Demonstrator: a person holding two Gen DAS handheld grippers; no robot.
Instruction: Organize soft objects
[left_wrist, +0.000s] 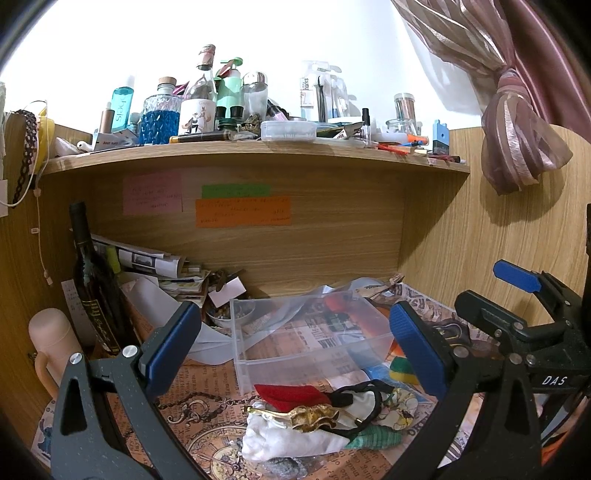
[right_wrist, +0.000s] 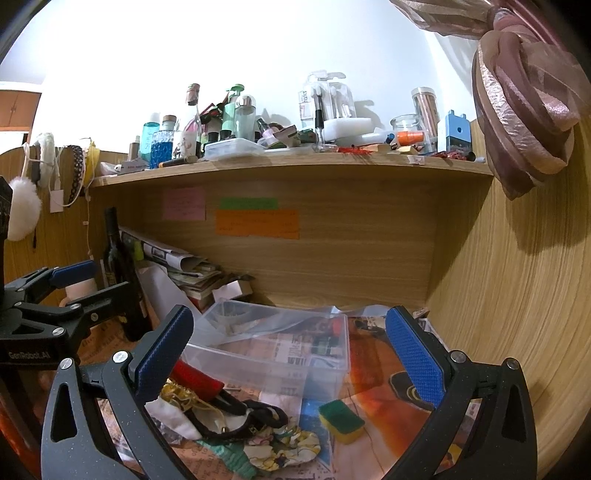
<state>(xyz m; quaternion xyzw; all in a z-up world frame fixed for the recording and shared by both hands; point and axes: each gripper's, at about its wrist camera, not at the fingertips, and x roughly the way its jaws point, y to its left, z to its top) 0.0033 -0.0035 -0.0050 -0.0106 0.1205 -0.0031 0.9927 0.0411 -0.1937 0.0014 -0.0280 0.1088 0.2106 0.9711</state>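
A pile of soft things lies on the newspaper-covered desk: a red fabric piece (left_wrist: 290, 394), a white cloth (left_wrist: 291, 435), black hair ties (left_wrist: 354, 393), a gold scrunchie (left_wrist: 314, 417), a floral cloth (right_wrist: 284, 445) and a green knit piece (left_wrist: 373, 439). A green-and-yellow sponge (right_wrist: 341, 419) lies to the right. A clear plastic box (left_wrist: 310, 339) stands empty behind the pile. My left gripper (left_wrist: 295, 347) is open above the pile. My right gripper (right_wrist: 291, 358) is open above the box front and the pile (right_wrist: 221, 410).
A dark wine bottle (left_wrist: 92, 284) and a pink flask (left_wrist: 55, 336) stand at the left. Papers and books (left_wrist: 159, 269) are stacked behind. A cluttered shelf (left_wrist: 258, 147) with bottles hangs overhead. A wooden side panel (right_wrist: 517, 314) closes the right.
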